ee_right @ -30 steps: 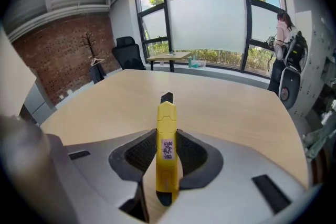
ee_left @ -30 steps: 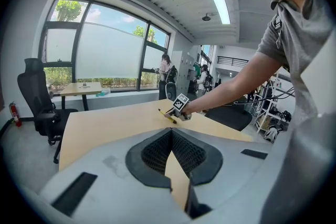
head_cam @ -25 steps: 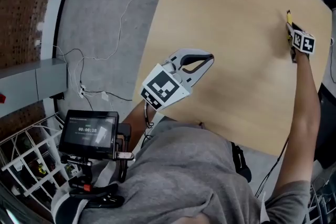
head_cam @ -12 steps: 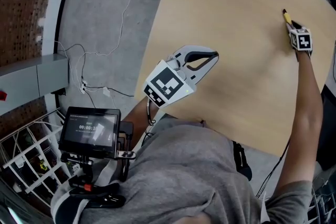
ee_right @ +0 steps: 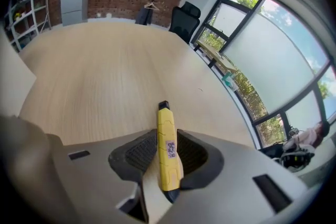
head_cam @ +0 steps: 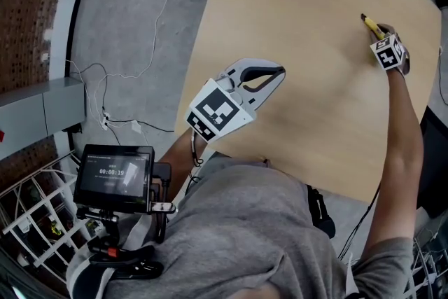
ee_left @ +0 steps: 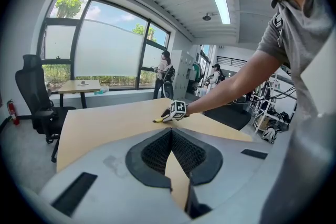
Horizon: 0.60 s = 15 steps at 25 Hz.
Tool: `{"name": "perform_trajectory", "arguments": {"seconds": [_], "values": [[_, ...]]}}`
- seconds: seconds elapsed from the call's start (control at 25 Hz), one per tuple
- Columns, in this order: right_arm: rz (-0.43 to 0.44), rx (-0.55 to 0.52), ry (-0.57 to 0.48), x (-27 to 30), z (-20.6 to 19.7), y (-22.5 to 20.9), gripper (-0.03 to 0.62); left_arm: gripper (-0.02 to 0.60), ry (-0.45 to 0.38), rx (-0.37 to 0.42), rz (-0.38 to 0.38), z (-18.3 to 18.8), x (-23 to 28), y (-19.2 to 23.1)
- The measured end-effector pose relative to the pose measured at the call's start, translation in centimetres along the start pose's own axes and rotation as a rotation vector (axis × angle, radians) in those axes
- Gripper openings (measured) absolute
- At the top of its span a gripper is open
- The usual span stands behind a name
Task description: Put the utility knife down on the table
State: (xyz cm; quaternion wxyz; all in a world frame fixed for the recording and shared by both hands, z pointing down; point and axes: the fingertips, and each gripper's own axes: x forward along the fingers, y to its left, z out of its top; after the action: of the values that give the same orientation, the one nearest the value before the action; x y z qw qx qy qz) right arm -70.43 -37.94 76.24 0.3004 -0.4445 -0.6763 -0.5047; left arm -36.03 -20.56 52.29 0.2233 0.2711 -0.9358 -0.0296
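Your right gripper (ee_right: 167,164) clamps the yellow utility knife (ee_right: 166,134) over the table (head_cam: 301,24).
It looks light, stiff and slick; you grip it mid-body, nose pointing forward. Your left gripper (head_cam: 269,77) is closed on nothing.

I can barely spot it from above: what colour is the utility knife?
The utility knife is yellow with black ends, clearest in the right gripper view.

A yellow utility knife (ee_right: 167,149) with black ends and a small label is clamped lengthwise between the right gripper's (ee_right: 166,140) jaws, its tip pointing forward over the table (head_cam: 301,45) near the far right corner.
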Motion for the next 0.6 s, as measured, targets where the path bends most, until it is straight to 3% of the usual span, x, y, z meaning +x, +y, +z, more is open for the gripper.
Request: {"name": "perform_trajectory", "arguments": {"seconds": [0.2, 0.44, 0.6], "values": [[-0.086, -0.012, -0.107, -2.3, 2.3, -0.4, 0.118, 0.003, -0.001, 0.011, 0.003, -0.1, -0.2, 0.2], [-0.116, 0.274, -0.331, -9.3, 5.1, -1.1, 0.117, 0.003, -0.026, 0.027, -0.002, 0.7, 0.4, 0.1], [-0.126, 0.382, -0.504, -16.3, 8.0, 0.6, 0.061, 0.005, -0.04, 0.04, 0.007, 1.1, 0.4, 0.5]]}}
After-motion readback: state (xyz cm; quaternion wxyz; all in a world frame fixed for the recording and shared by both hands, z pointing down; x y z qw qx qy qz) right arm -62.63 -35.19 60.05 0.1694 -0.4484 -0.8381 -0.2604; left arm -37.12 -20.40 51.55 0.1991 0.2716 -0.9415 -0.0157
